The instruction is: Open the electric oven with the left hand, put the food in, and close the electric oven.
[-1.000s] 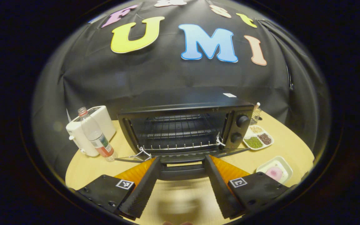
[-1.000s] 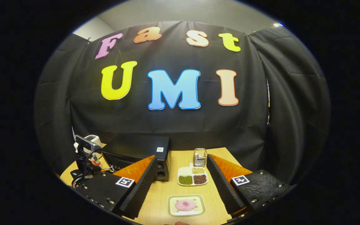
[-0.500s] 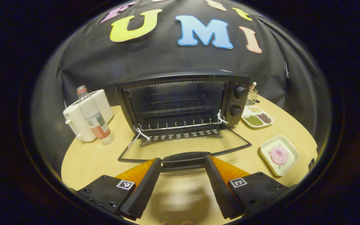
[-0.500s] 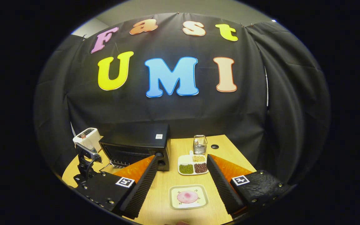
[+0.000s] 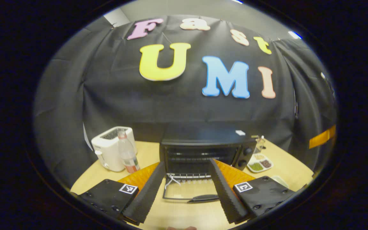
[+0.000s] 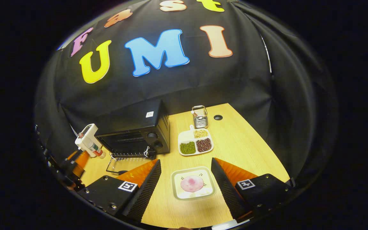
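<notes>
The black electric oven (image 5: 206,150) (image 6: 137,132) stands on the wooden table with its glass door (image 5: 188,191) folded down flat and the wire rack inside showing. My left gripper (image 5: 186,191) is open, drawn back in front of the door and holding nothing. A pink round piece of food (image 6: 192,183) lies on a small square plate (image 6: 193,195). My right gripper (image 6: 185,183) is open, with its fingers on either side of that plate and just above the table. The left gripper (image 6: 72,166) appears at the far left of the right gripper view.
A white toaster (image 5: 109,147) and a plastic bottle (image 5: 127,156) stand left of the oven. Right of it lies a divided dish of beans (image 6: 195,143) (image 5: 260,163), with a wire holder (image 6: 200,116) behind. The table's front edge is near both grippers.
My left gripper has pulled back and up from the lowered oven door, which stays open. My right gripper has moved forward and tilted down, bringing the plate of food between its fingers.
</notes>
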